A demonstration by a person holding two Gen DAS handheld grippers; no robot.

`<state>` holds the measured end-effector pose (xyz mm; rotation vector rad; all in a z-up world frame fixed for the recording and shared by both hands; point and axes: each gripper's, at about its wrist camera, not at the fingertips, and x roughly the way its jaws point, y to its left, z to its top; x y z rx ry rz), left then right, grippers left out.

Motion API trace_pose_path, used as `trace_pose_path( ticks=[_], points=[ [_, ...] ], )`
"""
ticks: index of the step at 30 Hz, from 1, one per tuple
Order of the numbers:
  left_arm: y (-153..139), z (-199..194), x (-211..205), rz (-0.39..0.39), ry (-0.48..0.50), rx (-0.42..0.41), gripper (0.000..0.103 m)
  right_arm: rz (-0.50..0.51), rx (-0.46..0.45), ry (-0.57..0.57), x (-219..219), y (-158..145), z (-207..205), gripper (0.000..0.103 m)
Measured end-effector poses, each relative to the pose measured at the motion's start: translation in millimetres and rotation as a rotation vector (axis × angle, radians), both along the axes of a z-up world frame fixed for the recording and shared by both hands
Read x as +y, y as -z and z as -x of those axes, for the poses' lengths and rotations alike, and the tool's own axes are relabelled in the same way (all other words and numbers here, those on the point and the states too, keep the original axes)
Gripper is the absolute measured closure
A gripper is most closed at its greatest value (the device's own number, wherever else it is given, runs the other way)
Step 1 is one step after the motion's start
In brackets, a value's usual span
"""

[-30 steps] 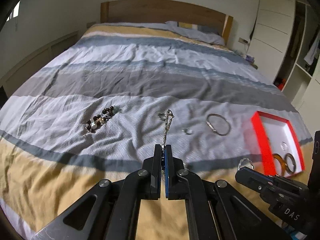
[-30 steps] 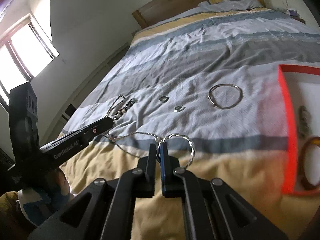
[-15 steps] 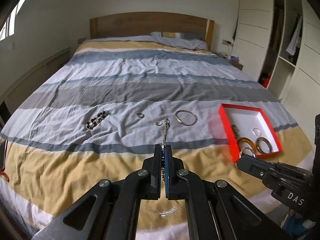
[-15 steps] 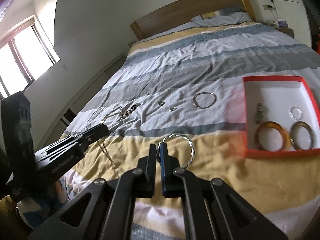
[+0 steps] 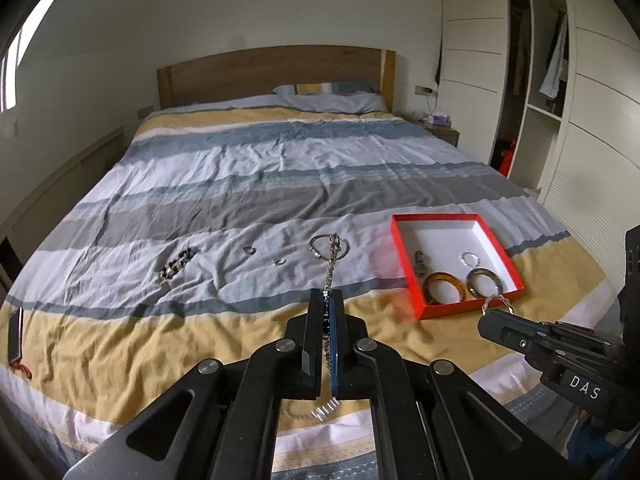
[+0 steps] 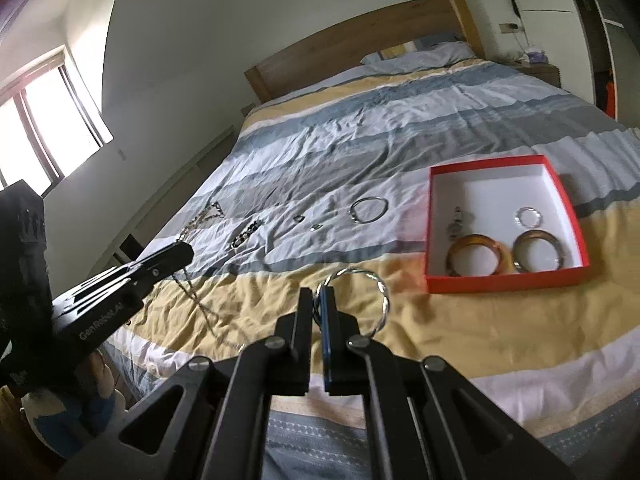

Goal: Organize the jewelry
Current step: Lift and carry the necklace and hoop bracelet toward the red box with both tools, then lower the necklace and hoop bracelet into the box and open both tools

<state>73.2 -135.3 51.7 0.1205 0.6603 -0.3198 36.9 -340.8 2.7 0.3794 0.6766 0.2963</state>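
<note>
My left gripper (image 5: 327, 294) is shut on a silver chain necklace (image 5: 331, 264), held above the bed's near end; the chain's loose end dangles below the jaws. My right gripper (image 6: 318, 292) is shut on a twisted silver bangle (image 6: 374, 286) and hovers just short of the red box (image 6: 504, 282). Inside that box (image 5: 400, 248) lie an amber bangle (image 5: 444, 288), a grey bangle (image 5: 484, 282), a small ring and a small charm. On the duvet stay a beaded bracelet (image 5: 176, 266), two small rings (image 5: 249, 250) and a plain silver bangle (image 5: 318, 246).
The striped duvet (image 5: 280, 184) covers a wide bed with a wooden headboard (image 5: 272, 72). A dark flat object (image 5: 15, 332) lies at the bed's left edge. White wardrobes (image 5: 592, 120) and a bedside table (image 5: 440, 130) stand at the right; a window (image 6: 44, 128) is on the left wall.
Both grippers have drawn back and risen from the duvet with the chain and the twisted bangle still held. The red box now shows whole, with the loose jewelry farther away.
</note>
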Motion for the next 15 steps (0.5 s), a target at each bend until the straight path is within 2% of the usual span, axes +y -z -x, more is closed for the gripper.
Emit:
trace_pose_path(
  ticks=[8,15],
  points=[
    [-5.7,-4.9,-42.7,-0.019,0.072,-0.006,0.101,0.009,0.005,0.069,-42.7,3.1,8.6,0.100],
    [-2.0,-40.3,-103.4,-0.011,0.185,0.011,0.101,0.051,0.048,0.157,-92.2,13.2,0.7,0.100]
  ],
)
